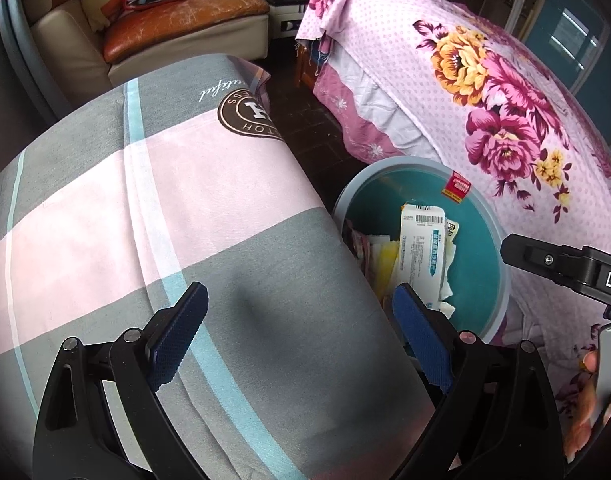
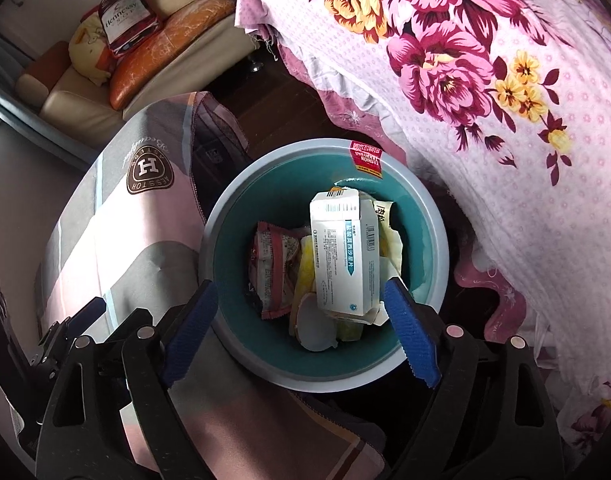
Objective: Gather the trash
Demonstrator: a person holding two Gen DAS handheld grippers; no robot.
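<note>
1. The right gripper (image 2: 301, 328) hangs directly over the teal bin (image 2: 433, 240), its blue-padded jaws spread wide and holding nothing; the bin's pale rim fills the gap between them.
2. Inside the bin, a white medicine box (image 2: 343, 256) lies on top, toward 1 o'clock of the bin's middle, its barcode end pointing to 12 o'clock.
3. Left of the box, at about 9 o'clock in the bin, lies a red-and-grey snack wrapper (image 2: 273, 268), with yellow wrapping (image 2: 305, 268) between the two.
4. A white rounded scrap (image 2: 315, 328) rests at the bin's 6 o'clock side, touching the box's lower end.
5. A red sticker (image 2: 367, 158) sits on the bin's rim at 12 o'clock.
6. The left gripper (image 1: 301, 336) is over the grey-and-pink checked bedding (image 1: 145, 200), its jaws likewise spread and empty; the bin lies at 2 o'clock from it, just beside the bedding's edge.
7. The floral pink quilt (image 2: 505, 120) borders the bin from 1 to 4 o'clock in the right wrist view.
8. A sofa (image 1: 77, 40) stands far off at 11 o'clock in the left wrist view.
</note>
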